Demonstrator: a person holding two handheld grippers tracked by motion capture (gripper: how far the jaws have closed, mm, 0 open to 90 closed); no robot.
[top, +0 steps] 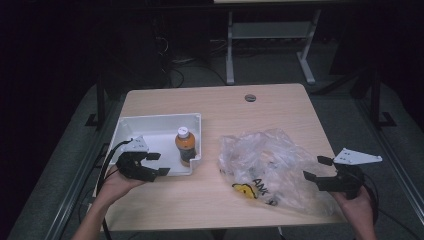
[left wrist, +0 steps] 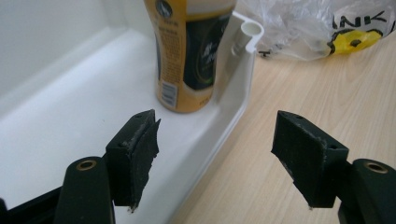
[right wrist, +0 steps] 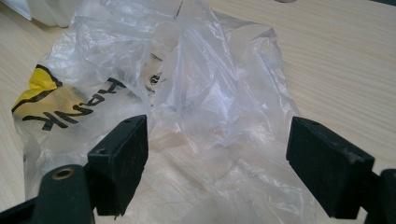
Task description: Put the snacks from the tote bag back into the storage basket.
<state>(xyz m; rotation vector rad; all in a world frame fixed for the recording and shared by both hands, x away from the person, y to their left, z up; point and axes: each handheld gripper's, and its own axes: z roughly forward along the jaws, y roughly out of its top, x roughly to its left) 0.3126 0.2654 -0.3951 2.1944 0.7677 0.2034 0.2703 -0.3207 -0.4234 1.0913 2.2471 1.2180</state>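
Orange-capped bottle [top: 183, 145] with yellow-and-black label: upright in white tray [top: 150, 125], near corner. Left gripper [top: 156, 164]: jaws wide, empty, straddling tray rim. Right gripper [top: 317, 167]: jaws wide, empty, at clear plastic bag [top: 265, 165].

I'm working in what looks like a lab or test room. My small light wooden table [top: 215, 105] stands on grey carpet, with a white-legged metal desk frame [top: 270, 45] and loose black cables [top: 175, 70] behind it in the dark.

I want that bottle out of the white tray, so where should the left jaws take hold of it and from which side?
Grip the bottle around its straight labelled body, below the cap. It stands upright in the tray close to the near right corner wall, so come from the tray's open left side with the left gripper held level, jaws open.
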